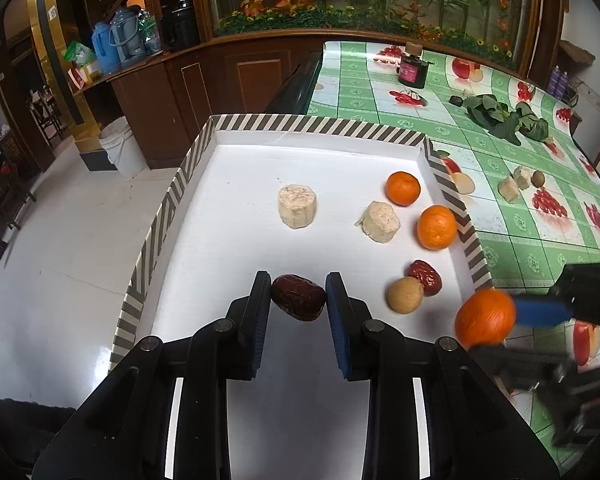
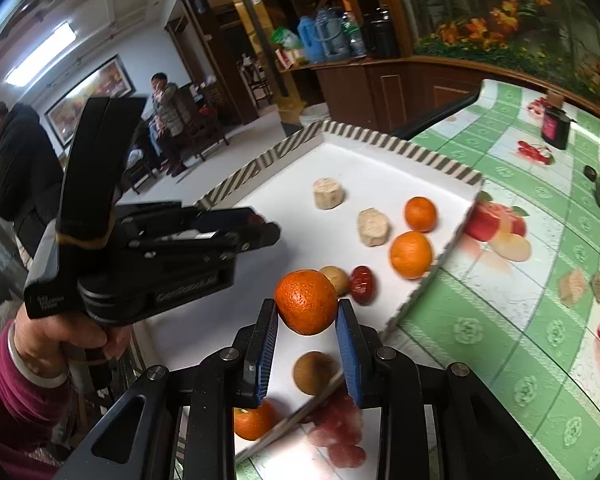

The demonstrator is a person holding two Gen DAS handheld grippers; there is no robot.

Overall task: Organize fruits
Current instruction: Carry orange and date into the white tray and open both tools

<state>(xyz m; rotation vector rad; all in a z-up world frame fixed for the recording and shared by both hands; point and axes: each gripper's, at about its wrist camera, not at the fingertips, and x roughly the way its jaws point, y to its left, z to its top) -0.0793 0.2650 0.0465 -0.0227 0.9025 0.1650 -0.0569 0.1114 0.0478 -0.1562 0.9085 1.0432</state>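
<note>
Left tool (image 1: 298, 300) is clamped narrow on a dark red date (image 1: 299, 297), held just above the white tray (image 1: 236, 184) floor near its front-left part. The date's long axis runs across the gap, pad to pad, so it should drop clean when the tool opens.

Right tool (image 2: 307, 312) grips an orange (image 2: 306, 307), pads pressing both sides. It hangs over the tray's right front edge, coming in from the desk (image 2: 520, 320) side.

Already in the tray: two oranges (image 1: 403, 188) (image 1: 436, 227) along the right wall, two pale cut chunks (image 1: 297, 206) mid-tray, a second red date (image 1: 425, 277) touching a small tan round fruit (image 1: 405, 295).

Key relation: the held orange's mates lie ahead of the right tool, farther along the same wall, and the right hand is much the nearer one. My guess is it sets down beside them. The loose date and tan fruit sit between, so it probably has to carry over them.
</note>
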